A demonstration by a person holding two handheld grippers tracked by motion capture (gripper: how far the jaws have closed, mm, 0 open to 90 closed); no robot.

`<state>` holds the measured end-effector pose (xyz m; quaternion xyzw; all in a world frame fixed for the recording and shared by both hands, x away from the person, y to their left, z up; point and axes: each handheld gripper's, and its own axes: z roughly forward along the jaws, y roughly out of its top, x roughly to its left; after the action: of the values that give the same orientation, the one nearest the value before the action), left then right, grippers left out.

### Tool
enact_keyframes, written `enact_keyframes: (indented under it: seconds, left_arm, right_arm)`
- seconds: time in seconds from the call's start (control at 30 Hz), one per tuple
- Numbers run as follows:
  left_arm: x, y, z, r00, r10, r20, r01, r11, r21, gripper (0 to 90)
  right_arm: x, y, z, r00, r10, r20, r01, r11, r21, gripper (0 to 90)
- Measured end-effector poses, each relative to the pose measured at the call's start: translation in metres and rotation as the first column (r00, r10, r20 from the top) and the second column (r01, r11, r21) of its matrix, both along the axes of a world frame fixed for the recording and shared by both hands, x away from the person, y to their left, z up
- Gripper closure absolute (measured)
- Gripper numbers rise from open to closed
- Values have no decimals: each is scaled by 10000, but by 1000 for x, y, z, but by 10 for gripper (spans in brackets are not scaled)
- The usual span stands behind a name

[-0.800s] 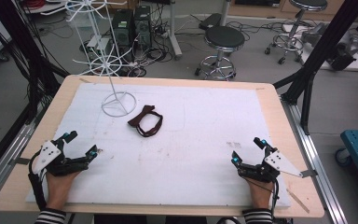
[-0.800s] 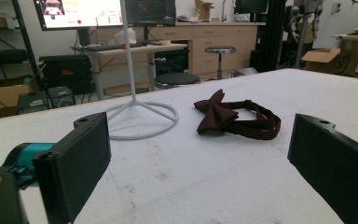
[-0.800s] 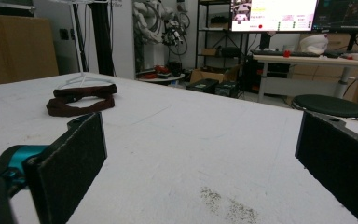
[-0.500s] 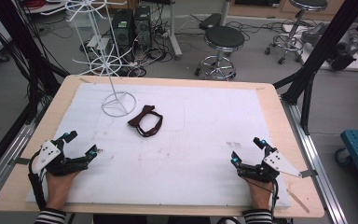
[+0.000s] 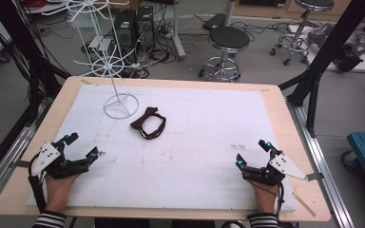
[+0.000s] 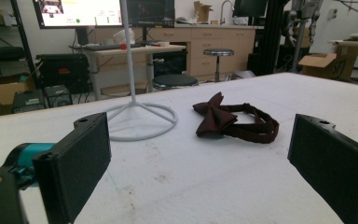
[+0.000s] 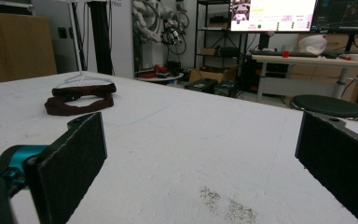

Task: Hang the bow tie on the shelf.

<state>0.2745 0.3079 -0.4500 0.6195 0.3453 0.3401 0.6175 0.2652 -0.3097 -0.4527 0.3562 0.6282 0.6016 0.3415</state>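
A dark maroon bow tie (image 5: 148, 125) with its strap looped lies flat on the white table cover (image 5: 204, 128), just right of a white wire stand's ring base (image 5: 120, 105). In the left gripper view the bow tie (image 6: 235, 120) sits ahead between the wide-apart jaws, with the stand base (image 6: 142, 121) to its left. My left gripper (image 5: 81, 147) rests open at the near left of the table, well short of the tie. Over at the near right, my right gripper (image 5: 252, 153) is open too. Its own view has the bow tie (image 7: 80, 99) far off at the left.
The white wire stand (image 5: 95, 33) rises tall at the back left of the table. A bare wooden rim (image 5: 298, 142) borders the cover. Beyond the far edge stand a black stool (image 5: 228, 40), computer towers (image 5: 134, 26) and cables on the floor.
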Motion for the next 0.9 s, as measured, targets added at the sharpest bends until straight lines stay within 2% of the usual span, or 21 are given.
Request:
enact_keyframes:
  seconds: [0.2,0.4,0.63,0.9]
  left_arm:
    - [4,-2,20,9996,-195,-206,203,9991,381,63]
    - [14,-9,43,9982,-446,-402,482,9944,941,63]
    - [29,-24,66,9924,-845,-897,991,9799,1729,63]
    - [48,-44,79,9827,-1188,-1418,1471,9666,2099,63]
  right_arm:
    - [0,0,0,10000,-3,43,3,10000,-3,13]
    - [0,-1,0,10000,12,19,-12,10000,17,12]
    - [0,0,0,10000,-7,33,7,10000,-1,13]
    - [1,-1,0,10000,9,35,-10,10000,16,12]
